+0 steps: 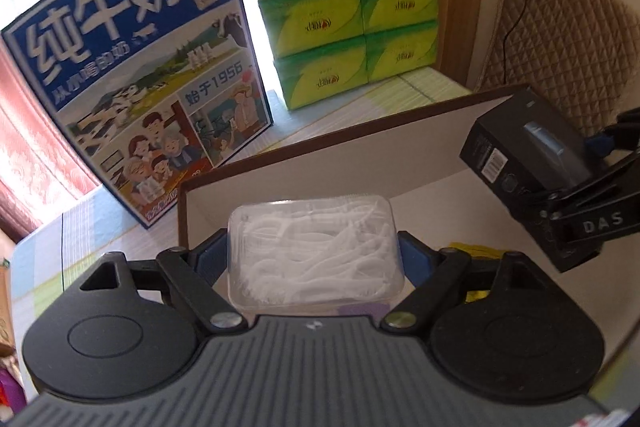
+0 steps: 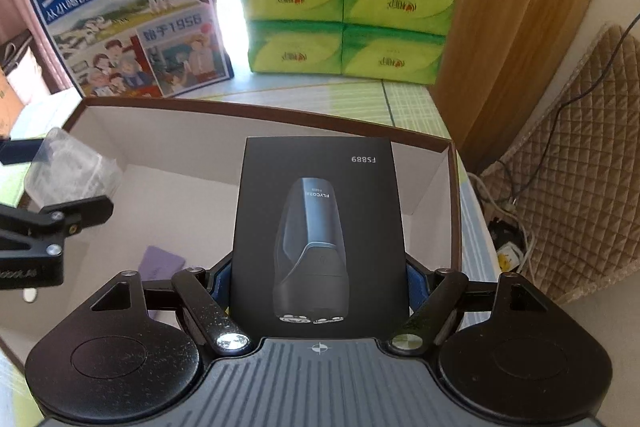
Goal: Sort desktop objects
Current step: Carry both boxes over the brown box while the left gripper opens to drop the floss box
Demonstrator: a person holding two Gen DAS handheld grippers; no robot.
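Over open carton [image 2: 256, 131]: right gripper [image 2: 320, 281] clamps black FLYCO FS889 shaver box [image 2: 320, 211]; left gripper [image 1: 312, 263] clamps clear floss-pick case [image 1: 312, 251].

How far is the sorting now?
Done: a purple item and a yellow one already lie in the box. In hand: left gripper holds the floss case, right gripper the shaver carton, both above the box. Left: releasing them inside.

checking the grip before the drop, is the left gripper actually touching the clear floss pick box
Touching. The left wrist view shows the left gripper with both blue pads pressed against the sides of the floss pick box.
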